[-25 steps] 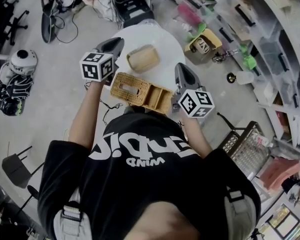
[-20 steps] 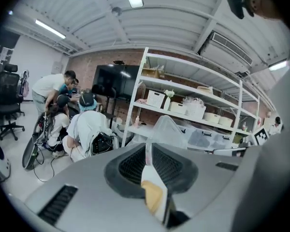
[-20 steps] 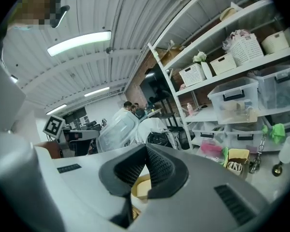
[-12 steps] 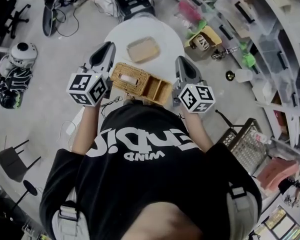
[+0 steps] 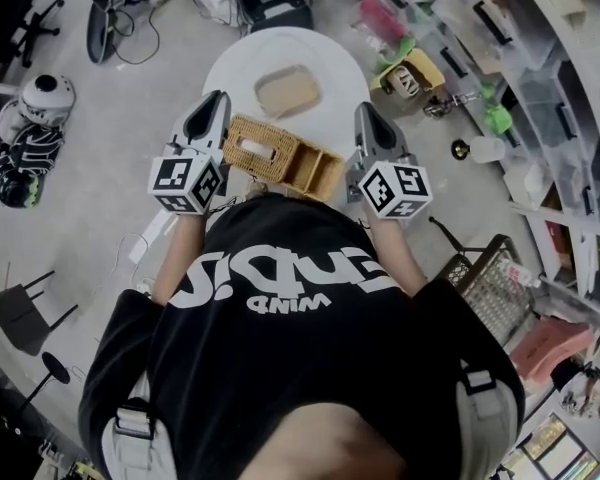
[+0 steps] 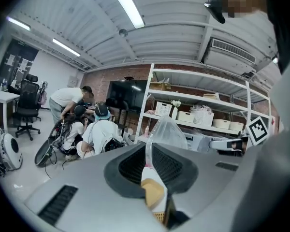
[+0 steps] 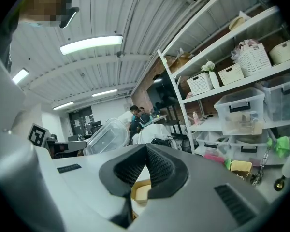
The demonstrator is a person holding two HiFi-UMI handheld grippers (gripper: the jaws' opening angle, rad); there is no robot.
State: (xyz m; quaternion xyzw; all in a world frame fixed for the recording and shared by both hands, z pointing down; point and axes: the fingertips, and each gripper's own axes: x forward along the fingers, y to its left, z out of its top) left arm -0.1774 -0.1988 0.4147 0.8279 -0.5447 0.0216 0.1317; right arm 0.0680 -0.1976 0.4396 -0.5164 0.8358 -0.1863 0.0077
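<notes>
a person in a black t-shirt [image 5: 290, 308] stood over a round white table [image 5: 230, 68] with a hand-held gripper on either side of a woven wicker box [image 5: 280, 158]. the box sat at the near edge of the table, its long side running from one gripper to the other, with a slot cut in its top at the left end and open compartments at the right. the left gripper [image 5: 217, 98] pointed away from the person just beside the box's left end. its own view showed the ribbed black pads pressed together at the tip with nothing caught between them. the right gripper [image 5: 365, 109] lay just beside the box's right end, likewise clenched and empty. whether either one touched the wicker could not be told. farther back on the table, apart from the box, lay a pale wooden lid [image 5: 288, 90]. shelves of clear plastic bins [image 5: 540, 58] lined the right side of the room, and a wire basket [image 5: 490, 293] stood on the floor at the person's right.
</notes>
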